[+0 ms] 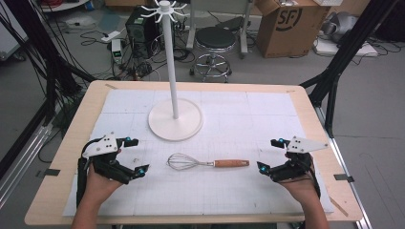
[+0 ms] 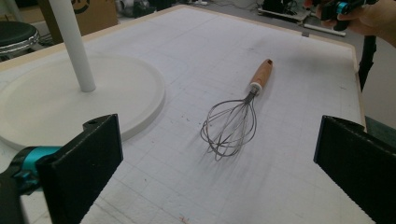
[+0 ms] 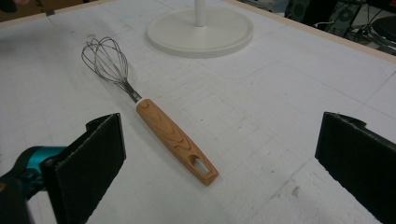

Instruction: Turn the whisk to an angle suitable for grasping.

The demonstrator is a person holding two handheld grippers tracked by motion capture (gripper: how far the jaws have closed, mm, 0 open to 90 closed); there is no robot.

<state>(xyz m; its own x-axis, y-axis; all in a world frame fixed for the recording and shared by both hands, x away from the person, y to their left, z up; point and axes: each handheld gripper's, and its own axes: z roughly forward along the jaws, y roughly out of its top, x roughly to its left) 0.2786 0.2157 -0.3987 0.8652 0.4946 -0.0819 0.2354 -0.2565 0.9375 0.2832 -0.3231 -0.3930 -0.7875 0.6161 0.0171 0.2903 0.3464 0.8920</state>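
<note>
Where frame cuts: stand (image 3: 201, 28) pole top.

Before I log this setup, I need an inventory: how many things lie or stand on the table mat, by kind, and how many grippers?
Whisk: 1
White hook stand: 1
Grippers, both open and empty: 2 (left gripper, right gripper)
Total: 4

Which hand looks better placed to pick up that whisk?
Probably right: the whisk lies with its wooden handle toward the right gripper, open close by. The left gripper faces the wire end.
</note>
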